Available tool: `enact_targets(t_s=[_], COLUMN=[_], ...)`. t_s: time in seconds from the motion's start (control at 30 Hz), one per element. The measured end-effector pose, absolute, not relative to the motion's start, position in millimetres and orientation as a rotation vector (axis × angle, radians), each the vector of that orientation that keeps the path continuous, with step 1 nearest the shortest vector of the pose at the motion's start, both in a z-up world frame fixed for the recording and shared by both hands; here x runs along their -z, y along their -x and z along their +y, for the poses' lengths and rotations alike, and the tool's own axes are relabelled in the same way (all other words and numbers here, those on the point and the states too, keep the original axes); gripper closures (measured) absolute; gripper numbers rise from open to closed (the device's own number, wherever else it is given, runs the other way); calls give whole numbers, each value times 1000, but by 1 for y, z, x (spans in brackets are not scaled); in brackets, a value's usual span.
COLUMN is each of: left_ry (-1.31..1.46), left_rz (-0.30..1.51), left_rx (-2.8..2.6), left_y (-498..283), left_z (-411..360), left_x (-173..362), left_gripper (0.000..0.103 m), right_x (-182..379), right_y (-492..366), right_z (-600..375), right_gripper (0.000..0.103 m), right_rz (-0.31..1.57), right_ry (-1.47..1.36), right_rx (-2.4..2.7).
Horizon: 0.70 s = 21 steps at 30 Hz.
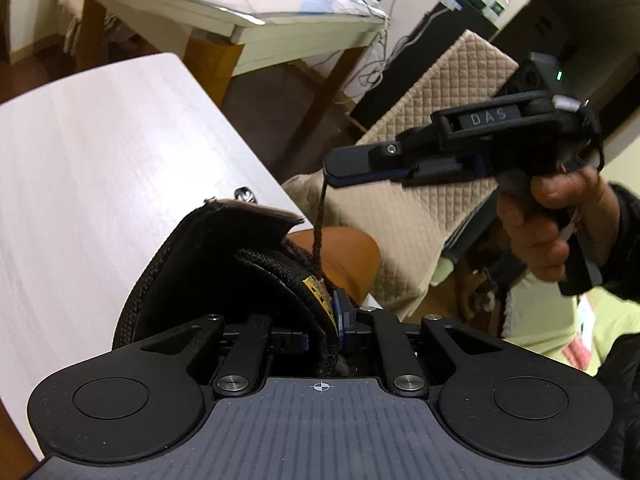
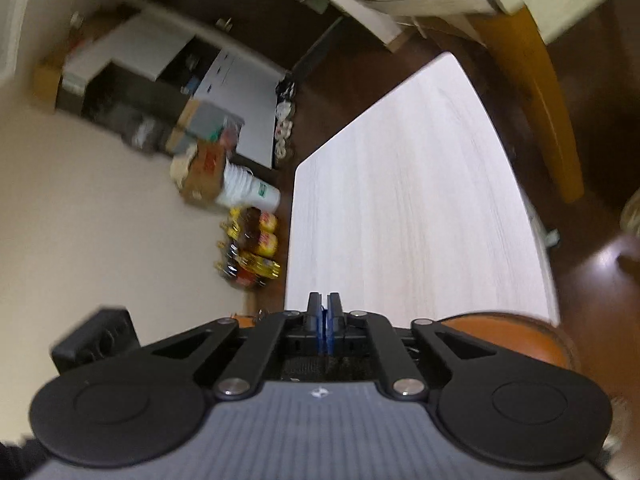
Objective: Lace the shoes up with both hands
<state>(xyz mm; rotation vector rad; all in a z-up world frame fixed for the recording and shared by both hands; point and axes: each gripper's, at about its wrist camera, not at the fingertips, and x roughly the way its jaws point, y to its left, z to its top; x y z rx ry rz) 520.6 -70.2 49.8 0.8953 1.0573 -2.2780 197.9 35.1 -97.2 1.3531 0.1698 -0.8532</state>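
Note:
A black shoe [image 1: 208, 280] is lifted off the white table [image 1: 100, 152] at its right edge, heel opening toward the left wrist camera. My left gripper [image 1: 320, 320] is shut on its padded collar beside a yellow label; one blue pad [image 1: 342, 316] presses the fabric, and the other finger is hidden behind the shoe. A dark lace [image 1: 318, 232] runs taut and nearly straight up from the shoe to my right gripper [image 1: 330, 170], which is shut on its end. In the right wrist view the right gripper [image 2: 324, 312] shows its blue pads almost together over the table [image 2: 400, 200].
A person's hand [image 1: 548, 224] holds the right gripper's handle. An orange seat [image 1: 344, 256] and a quilted beige cover [image 1: 400, 208] lie past the table's edge. A second table [image 1: 248, 12] stands behind. Bottles [image 2: 252, 248] and boxes sit on the floor.

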Motion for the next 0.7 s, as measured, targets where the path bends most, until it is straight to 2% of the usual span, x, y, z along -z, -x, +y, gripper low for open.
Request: enact_targets(t_s=[0.47, 0.5, 0.57, 0.7], left_ry=[-890, -888, -881, -882], left_rz=[1060, 1061, 1069, 1107], left_rx=[2287, 2286, 2278, 2229], left_y=[-521, -521, -523, -529], left_z=[-72, -72, -71, -71], left_x=[-48, -48, -48, -50], left_gripper=[91, 91, 91, 89], right_x=[156, 157, 163, 147], right_y=[-203, -204, -204, -202], right_z=[36, 34, 31, 35], right_gripper=[84, 85, 100, 100], right_rz=[78, 81, 52, 55], right_ry=[-1599, -1609, -1635, -1530], right_rx=[804, 801, 786, 809])
